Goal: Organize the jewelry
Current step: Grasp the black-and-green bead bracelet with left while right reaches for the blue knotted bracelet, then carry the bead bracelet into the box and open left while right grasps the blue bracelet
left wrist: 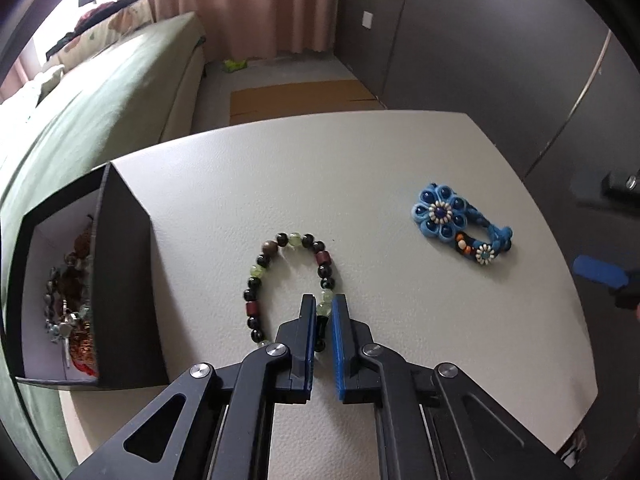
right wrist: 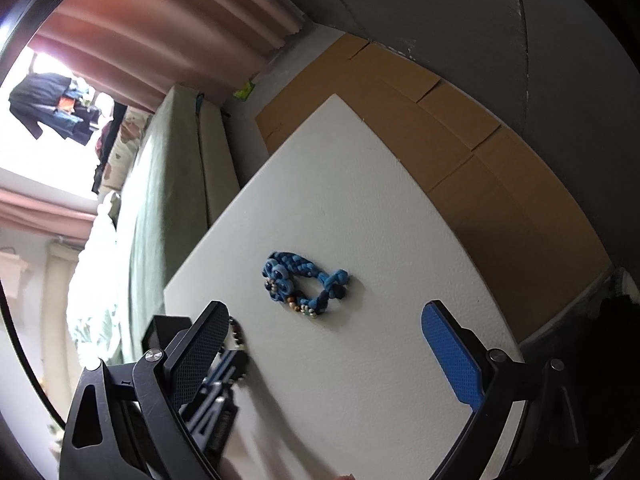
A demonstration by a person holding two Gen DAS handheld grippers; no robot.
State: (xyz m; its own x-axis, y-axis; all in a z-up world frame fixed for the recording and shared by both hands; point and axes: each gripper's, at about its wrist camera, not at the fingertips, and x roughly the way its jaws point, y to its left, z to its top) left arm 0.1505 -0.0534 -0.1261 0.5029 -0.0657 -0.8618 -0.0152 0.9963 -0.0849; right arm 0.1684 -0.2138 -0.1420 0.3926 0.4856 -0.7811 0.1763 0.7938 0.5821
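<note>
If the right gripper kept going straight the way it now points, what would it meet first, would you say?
Probably the blue woven bracelet, which lies on the white table ahead of the right gripper and between its open jaws, though depth is unclear.

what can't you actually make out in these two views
- Black box contents, left wrist view: its near wall hides most; only tangled beads at the opening.
- Beaded bracelet, left wrist view: the left gripper covers its near beads.
- Same bracelet, right wrist view: mostly behind the right gripper's finger.
- Blue flower bracelet, right wrist view: beads blurred.
</note>
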